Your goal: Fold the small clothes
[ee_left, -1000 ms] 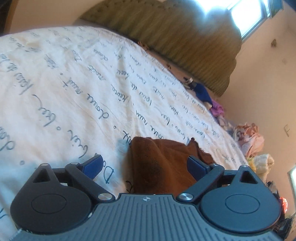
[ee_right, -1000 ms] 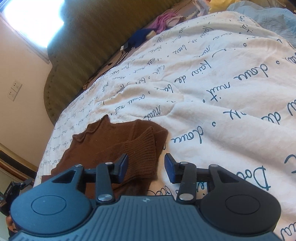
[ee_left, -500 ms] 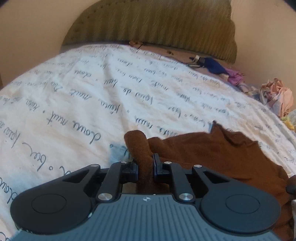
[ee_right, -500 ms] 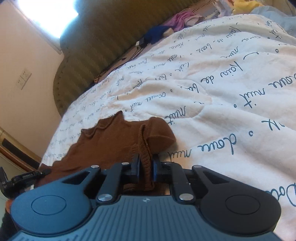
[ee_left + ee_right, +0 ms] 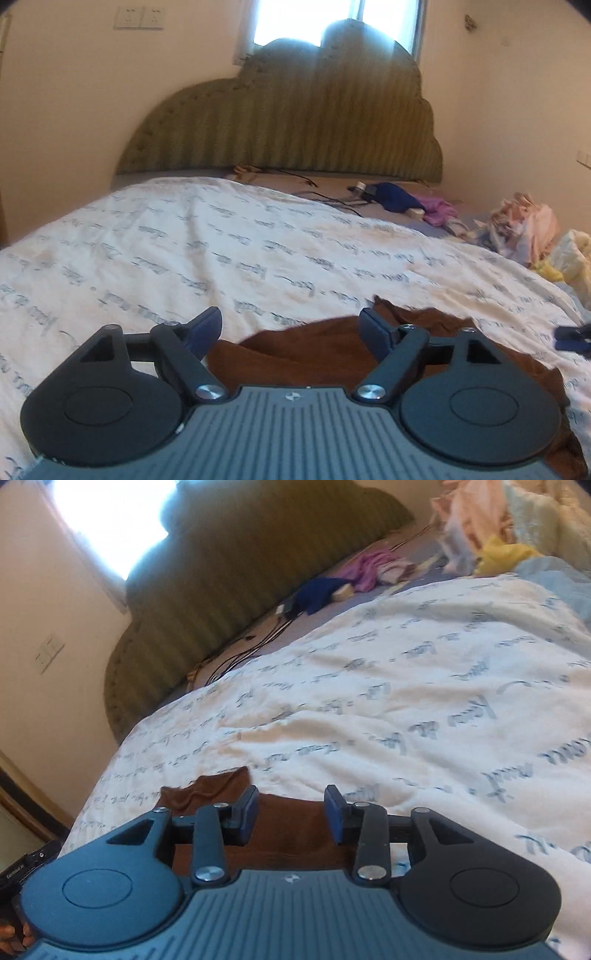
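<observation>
Your left claw (image 5: 288, 326), your right claw (image 5: 291, 812): ribbed grey housings, black round-capped linkage arms, silver screws, blue finger pads (image 5: 205, 326).

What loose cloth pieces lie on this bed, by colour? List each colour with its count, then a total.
Brown garment: 1
Navy cloth: 1
Purple cloth: 1
Yellow cloth: 1
Peach heap: too bunched to count the pieces, left out
Total: 4

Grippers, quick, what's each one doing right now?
Left gripper: open, just released the brown garment.
Right gripper: open, just released it too.
</observation>
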The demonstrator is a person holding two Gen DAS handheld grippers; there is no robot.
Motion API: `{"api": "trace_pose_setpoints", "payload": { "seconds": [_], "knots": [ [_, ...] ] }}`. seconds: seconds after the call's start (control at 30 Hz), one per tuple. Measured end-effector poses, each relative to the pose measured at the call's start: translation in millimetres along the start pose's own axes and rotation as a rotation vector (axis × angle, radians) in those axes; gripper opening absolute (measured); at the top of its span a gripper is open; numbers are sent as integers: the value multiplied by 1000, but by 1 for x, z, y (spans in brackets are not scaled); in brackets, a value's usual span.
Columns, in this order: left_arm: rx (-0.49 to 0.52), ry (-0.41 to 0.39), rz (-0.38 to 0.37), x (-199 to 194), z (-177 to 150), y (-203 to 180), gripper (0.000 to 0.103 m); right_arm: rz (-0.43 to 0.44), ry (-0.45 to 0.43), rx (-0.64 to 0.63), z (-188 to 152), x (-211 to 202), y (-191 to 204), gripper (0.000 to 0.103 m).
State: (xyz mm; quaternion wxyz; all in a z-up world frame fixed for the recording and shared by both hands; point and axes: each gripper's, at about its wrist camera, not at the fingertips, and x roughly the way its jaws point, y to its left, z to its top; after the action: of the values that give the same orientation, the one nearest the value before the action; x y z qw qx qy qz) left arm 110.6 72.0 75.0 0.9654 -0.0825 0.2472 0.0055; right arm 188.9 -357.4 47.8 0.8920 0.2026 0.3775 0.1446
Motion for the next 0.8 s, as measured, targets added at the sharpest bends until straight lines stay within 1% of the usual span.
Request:
{"api": "trace_pose_setpoints", "payload": {
  "seconds": [0.03, 0.1, 0.17, 0.2, 0.23, 0.27, 0.3, 0.37, 0.4, 0.43, 0.47, 0.5, 0.53, 0.57, 0.6, 0.67, 0.7, 0.77, 0.8],
  "knots": [
    [29, 25, -13, 12, -7, -11, 80, 2, 25, -26, 3, 14, 9, 41],
    [74, 89, 2, 32, -19, -28, 78, 25, 99, -57, 5, 49, 28, 41],
    [90, 170, 8, 56, -31, -34, 74, 69, 168, -59, 5, 77, 40, 41],
    [99, 203, 28, 65, -33, -37, 74, 74, 191, -68, 2, 91, 46, 41],
    [112, 239, 50, 76, -37, -36, 73, 51, 211, -79, 0, 102, 48, 41],
    [118, 248, 52, 85, -35, -32, 72, 6, 239, -92, -4, 114, 49, 41],
    [114, 232, 39, 83, -31, -30, 69, 21, 206, -113, -4, 114, 50, 40],
    [108, 194, 1, 79, -14, -27, 69, 11, 204, -116, 5, 111, 53, 41],
    [108, 178, -11, 79, -4, -26, 69, 32, 177, -132, 10, 105, 54, 42],
    [112, 170, -17, 83, 6, -28, 70, 48, 149, -162, 15, 100, 55, 42],
    [119, 174, -23, 90, 15, -32, 70, 39, 127, -196, 21, 97, 56, 42],
    [128, 192, -36, 102, 21, -36, 72, 11, 134, -215, 26, 100, 54, 42],
    [141, 228, -54, 117, 25, -42, 72, -14, 155, -224, 28, 106, 52, 42],
    [144, 263, -58, 133, 25, -50, 71, -33, 185, -227, 31, 113, 49, 43],
    [148, 295, -65, 148, 24, -57, 66, -38, 205, -224, 31, 121, 47, 43],
    [169, 347, -95, 172, 19, -72, 66, -16, 248, -234, 28, 133, 47, 43],
    [181, 360, -95, 182, 15, -78, 66, -10, 252, -247, 26, 137, 49, 43],
    [204, 377, -54, 200, 9, -87, 51, 2, 237, -277, 23, 140, 52, 42],
    [216, 354, -50, 201, 9, -90, 24, 13, 240, -282, 22, 141, 52, 28]
  ]
}}
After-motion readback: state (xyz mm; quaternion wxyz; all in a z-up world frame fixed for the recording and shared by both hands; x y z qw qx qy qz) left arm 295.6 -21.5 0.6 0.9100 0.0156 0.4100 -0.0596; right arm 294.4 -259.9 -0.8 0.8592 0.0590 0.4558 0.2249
